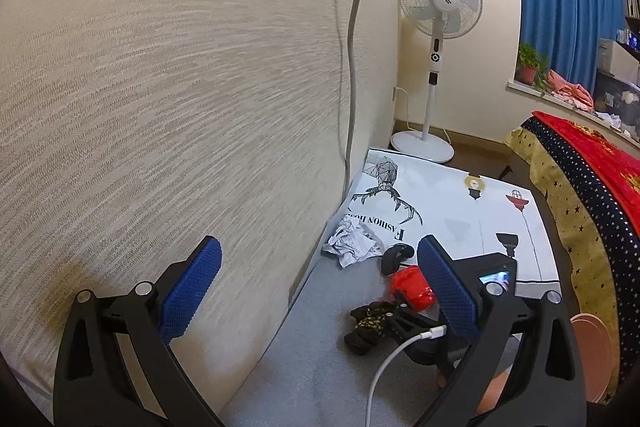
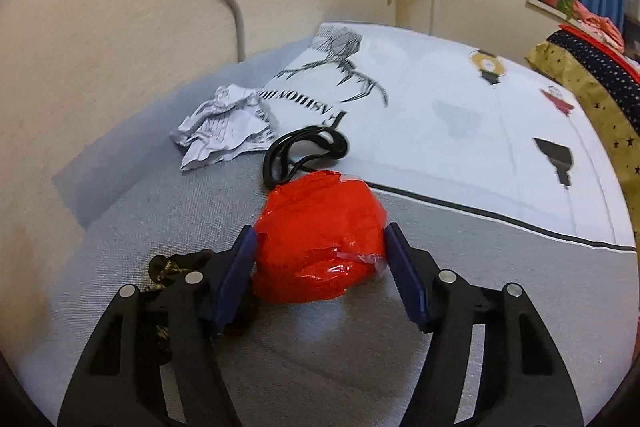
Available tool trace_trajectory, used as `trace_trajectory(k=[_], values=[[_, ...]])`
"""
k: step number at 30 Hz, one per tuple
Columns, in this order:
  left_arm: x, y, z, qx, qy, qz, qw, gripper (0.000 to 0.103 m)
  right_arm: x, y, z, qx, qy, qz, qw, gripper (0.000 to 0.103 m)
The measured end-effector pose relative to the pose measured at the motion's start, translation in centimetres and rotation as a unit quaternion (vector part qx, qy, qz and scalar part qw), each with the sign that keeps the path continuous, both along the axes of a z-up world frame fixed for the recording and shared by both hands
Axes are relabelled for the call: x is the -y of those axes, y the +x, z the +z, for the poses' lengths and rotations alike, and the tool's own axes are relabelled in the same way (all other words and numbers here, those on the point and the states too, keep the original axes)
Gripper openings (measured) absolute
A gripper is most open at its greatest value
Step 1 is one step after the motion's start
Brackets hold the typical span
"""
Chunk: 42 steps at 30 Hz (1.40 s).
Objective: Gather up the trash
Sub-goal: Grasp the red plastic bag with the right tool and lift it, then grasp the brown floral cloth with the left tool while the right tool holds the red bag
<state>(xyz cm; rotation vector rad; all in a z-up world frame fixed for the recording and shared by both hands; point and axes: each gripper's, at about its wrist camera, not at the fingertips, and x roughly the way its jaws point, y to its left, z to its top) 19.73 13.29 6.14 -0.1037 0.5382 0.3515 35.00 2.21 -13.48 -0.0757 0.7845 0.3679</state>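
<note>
Right gripper [image 2: 320, 251] astride red wad [image 2: 320, 239] (angled down)

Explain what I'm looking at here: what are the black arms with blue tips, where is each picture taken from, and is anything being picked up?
A person holds a two-finger gripper in each hand; each carries a camera looking along its blue-padded fingers. The left gripper is open, holding nothing, beside a wall. The other picture looks from the right gripper, whose pads sit on both sides of a crumpled red wrapper, touching it. On the grey surface also lie a crumpled white paper, a black loop and a dark patterned scrap. A fan stands behind.
</note>
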Motion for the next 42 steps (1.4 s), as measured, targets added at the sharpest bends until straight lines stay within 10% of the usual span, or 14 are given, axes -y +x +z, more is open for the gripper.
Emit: trace_trajectory(k=[10,18,22,27,37,42], values=[[1.2,0.4,0.0,0.003,-0.013,-0.025,0.9996,0.095,8.9,-5.1,7.7,0.051,0.018,-0.043,0.998,0.064],[6.5,-0.5,-0.3,0.059,0.048,-0.091,0.9930,0.095,19.0,-13.5,15.6,0.098,0.029,-0.094,0.990,0.065],[7.8,-0.1,-0.5,0.078,0.003,-0.122,0.9894,0.095,23.5,-17.8,17.8,0.121,0.033,-0.116,0.985,0.065],[9.3,2.9,-2.2,0.066,-0.042,-0.108,0.9911,0.095,28.2,-20.4,17.7,0.140,0.054,-0.147,0.978,0.065],[9.4,7.9,-12.7,-0.007,0.030,-0.069,0.9972,0.095,31.3,-19.0,15.5,0.109,0.041,-0.157,0.981,0.065],[5.5,8.4,-15.2,-0.023,-0.025,-0.016,0.9993,0.094,31.4,-18.5,15.3,0.104,0.043,-0.157,0.981,0.065]])
